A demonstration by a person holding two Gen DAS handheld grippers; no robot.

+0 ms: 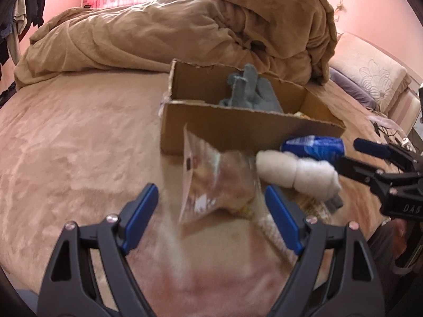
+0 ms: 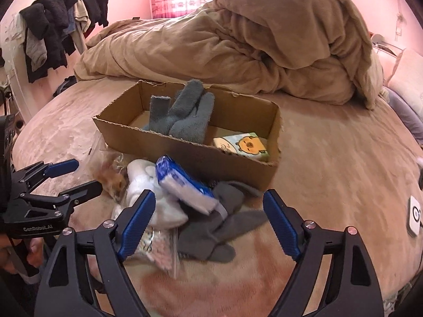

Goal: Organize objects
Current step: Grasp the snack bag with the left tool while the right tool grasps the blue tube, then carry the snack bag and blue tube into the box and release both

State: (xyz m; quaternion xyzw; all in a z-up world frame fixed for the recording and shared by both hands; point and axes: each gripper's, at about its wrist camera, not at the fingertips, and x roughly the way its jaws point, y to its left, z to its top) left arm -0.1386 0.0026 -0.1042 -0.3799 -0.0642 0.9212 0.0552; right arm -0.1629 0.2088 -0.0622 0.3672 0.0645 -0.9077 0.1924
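Note:
A cardboard box (image 2: 201,155) (image 1: 238,129) stands on the bed and holds grey-blue gloves (image 2: 185,113) (image 1: 248,92) and a cartoon tissue pack (image 2: 243,145). In front of it lies a pile: a clear snack bag (image 1: 219,182) (image 2: 111,174), a white rolled sock (image 1: 296,171) (image 2: 142,187), a blue-white packet (image 2: 185,187) (image 1: 314,145) and grey socks (image 2: 224,224). My left gripper (image 1: 211,216) is open around the snack bag. My right gripper (image 2: 208,216) is open over the blue-white packet and the grey socks; it also shows in the left wrist view (image 1: 349,150).
A bunched tan duvet (image 2: 238,52) fills the back of the bed behind the box. Dark clothes hang on a rack (image 2: 58,26) at the left. A pillow (image 1: 370,76) lies at the right. A white device (image 2: 415,216) lies on the bed at the right.

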